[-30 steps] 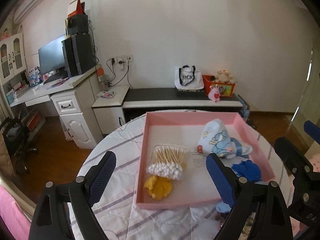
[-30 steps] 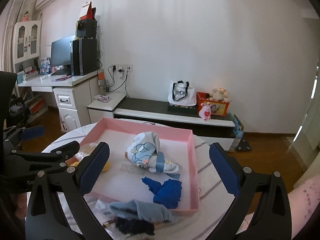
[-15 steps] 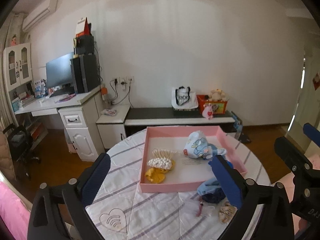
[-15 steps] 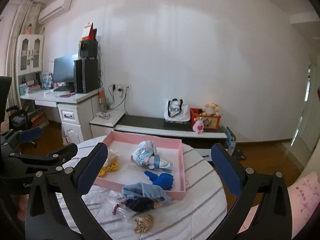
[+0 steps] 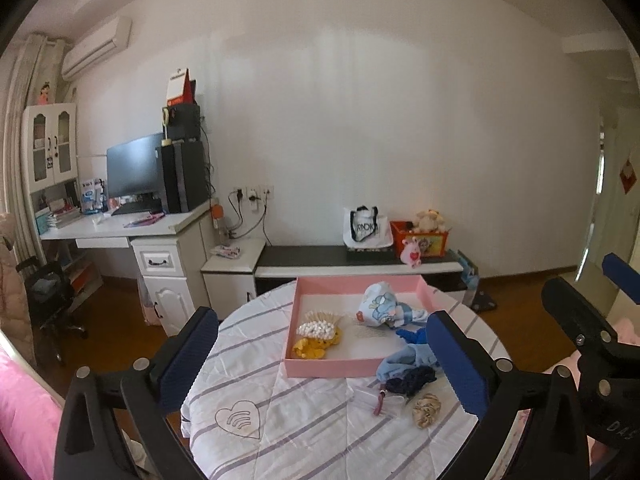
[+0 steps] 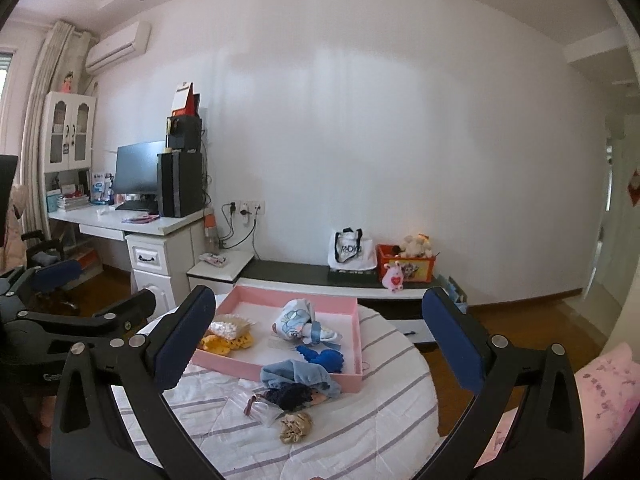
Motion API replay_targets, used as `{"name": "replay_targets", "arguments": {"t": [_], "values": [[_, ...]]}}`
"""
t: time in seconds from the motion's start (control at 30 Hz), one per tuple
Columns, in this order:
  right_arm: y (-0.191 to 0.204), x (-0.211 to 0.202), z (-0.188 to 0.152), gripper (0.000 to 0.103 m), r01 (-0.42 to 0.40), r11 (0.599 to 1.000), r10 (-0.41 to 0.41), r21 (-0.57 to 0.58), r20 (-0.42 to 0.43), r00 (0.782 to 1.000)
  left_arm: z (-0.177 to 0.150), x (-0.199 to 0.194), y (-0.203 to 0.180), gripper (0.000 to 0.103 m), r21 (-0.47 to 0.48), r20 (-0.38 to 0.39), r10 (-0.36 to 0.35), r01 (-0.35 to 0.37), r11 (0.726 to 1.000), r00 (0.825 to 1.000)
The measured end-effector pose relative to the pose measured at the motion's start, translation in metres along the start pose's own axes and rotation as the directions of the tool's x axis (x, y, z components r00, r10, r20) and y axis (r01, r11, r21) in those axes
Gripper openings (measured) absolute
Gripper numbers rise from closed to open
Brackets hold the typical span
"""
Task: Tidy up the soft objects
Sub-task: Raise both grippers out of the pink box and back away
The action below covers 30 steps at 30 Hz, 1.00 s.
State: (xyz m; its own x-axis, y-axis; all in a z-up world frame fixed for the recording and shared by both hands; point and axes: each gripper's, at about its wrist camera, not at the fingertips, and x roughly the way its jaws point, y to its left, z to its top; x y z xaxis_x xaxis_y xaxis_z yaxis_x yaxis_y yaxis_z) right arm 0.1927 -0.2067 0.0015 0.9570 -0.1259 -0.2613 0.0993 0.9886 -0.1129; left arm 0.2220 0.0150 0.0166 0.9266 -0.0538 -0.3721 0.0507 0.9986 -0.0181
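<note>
Both the left gripper (image 5: 322, 354) and right gripper (image 6: 316, 340) stand released, empty. Risk: the light-blue cloth (image 6: 298, 376) draped over the pink tray (image 6: 280, 370) rim drags neighbouring scrunchies when lifted.

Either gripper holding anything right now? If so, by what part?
Nothing is held. The left gripper and right gripper both stand wide open with nothing between their pads, back from the pink tray.
</note>
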Motion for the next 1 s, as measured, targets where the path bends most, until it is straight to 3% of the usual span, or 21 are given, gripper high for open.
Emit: {"name": "replay_targets", "arguments": {"t": [0.53, 1.0], "values": [[0.000, -0.068, 0.011, 0.103, 0.012, 1.000, -0.010, -0.015, 0.119, 0.993, -0.010, -0.071, -0.014, 0.103, -0.001, 0.126, 0.003, -0.003, 1.000, 0.992], [0.006, -0.129, 0.014, 0.103, 0.028, 0.999, -0.021, -0.023, 0.255, 0.967, -0.031, -0.115, -0.023, 0.103, 0.004, 0.216, 0.012, -0.013, 1.000, 0.976]]}}
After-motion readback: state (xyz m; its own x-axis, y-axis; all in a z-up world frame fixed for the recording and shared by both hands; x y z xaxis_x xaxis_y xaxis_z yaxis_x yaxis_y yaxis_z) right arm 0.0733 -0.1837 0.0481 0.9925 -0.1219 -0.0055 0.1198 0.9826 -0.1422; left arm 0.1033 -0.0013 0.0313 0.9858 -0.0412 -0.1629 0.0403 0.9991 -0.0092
